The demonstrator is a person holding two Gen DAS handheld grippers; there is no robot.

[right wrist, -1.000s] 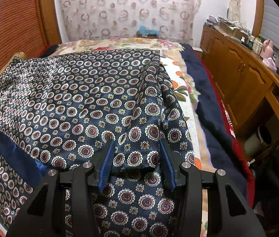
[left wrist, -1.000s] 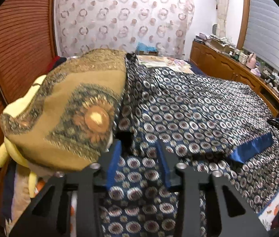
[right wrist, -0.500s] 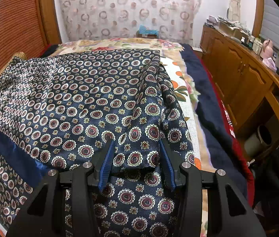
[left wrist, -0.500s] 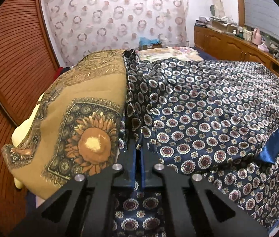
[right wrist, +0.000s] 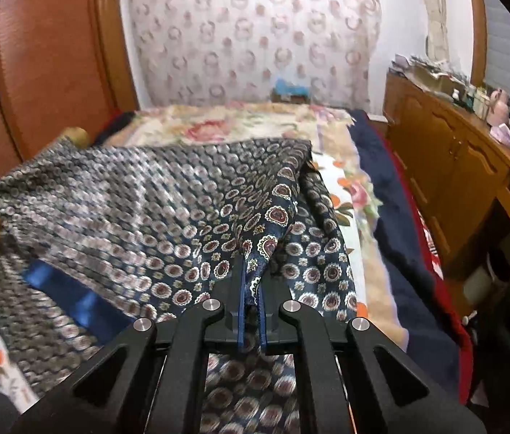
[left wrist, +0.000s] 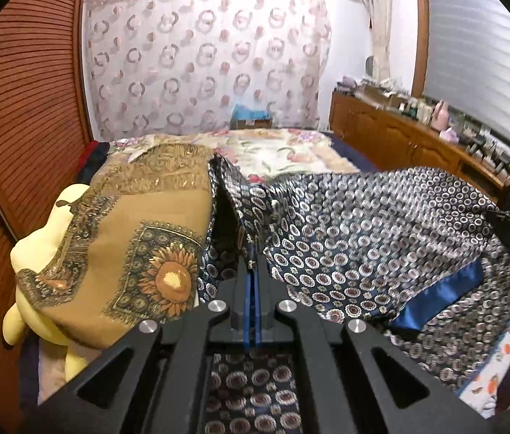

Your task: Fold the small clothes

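the navy patterned garment [left wrist: 381, 224] fills the middle of both views, spread over the floral bedspread [right wrist: 348, 188], its near edge raised off the bed at two points; the left gripper [left wrist: 253, 271] at lower centre is clamped on one corner, the right gripper [right wrist: 253, 282] pinched tight on the other; this looks like the start of a fold; next both corners likely need carrying together toward the far edge, kept level; a brown sunflower cloth [left wrist: 139, 253] lies at left.
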